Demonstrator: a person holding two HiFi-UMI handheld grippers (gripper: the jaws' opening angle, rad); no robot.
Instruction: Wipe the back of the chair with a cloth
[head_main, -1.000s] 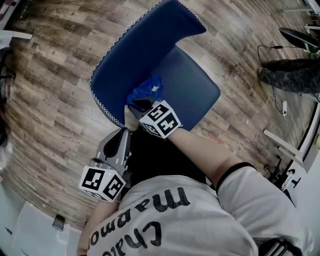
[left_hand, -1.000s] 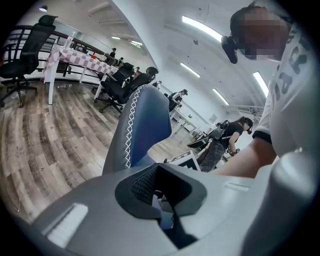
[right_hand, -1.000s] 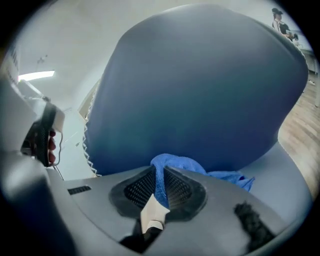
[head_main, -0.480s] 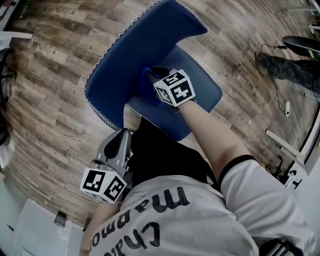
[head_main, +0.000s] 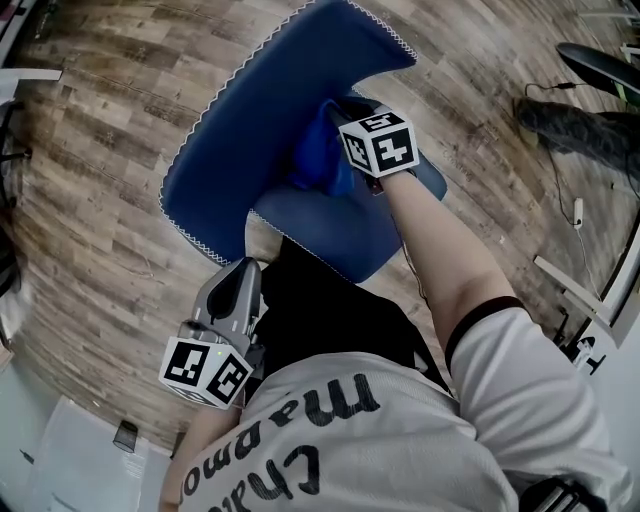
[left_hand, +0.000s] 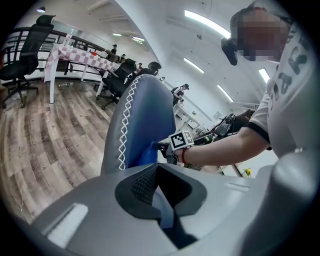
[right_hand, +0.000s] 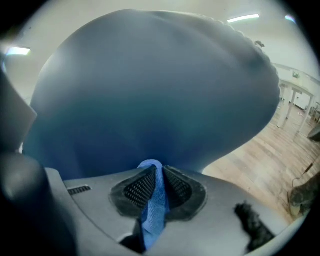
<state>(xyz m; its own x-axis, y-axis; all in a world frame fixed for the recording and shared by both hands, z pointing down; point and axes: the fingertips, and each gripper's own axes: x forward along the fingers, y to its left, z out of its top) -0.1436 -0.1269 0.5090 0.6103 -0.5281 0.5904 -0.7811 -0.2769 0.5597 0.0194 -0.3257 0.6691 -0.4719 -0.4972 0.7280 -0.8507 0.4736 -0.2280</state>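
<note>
A blue padded chair stands on the wooden floor, its backrest (head_main: 260, 120) edged with white stitching and its seat (head_main: 335, 235) just below it. My right gripper (head_main: 345, 120) is shut on a blue cloth (head_main: 322, 160) and presses it against the inner face of the backrest. In the right gripper view the cloth (right_hand: 154, 200) is pinched between the pads and the backrest (right_hand: 150, 90) fills the picture. My left gripper (head_main: 246, 268) is shut and holds nothing, low beside the seat's near edge. From the left gripper view, the backrest (left_hand: 142, 115) and the cloth (left_hand: 148, 154) show ahead.
A person's shoe and leg (head_main: 585, 125) and a black chair base (head_main: 600, 68) lie at the upper right, with cables on the floor. A white sheet (head_main: 70, 460) is at the lower left. Black office chairs (left_hand: 25, 55) and a checked-cloth table (left_hand: 75, 54) stand far off.
My right gripper has slid the cloth along the backrest's inner face, away from me and to the right. The chair has turned slightly. The left gripper has stayed put.
</note>
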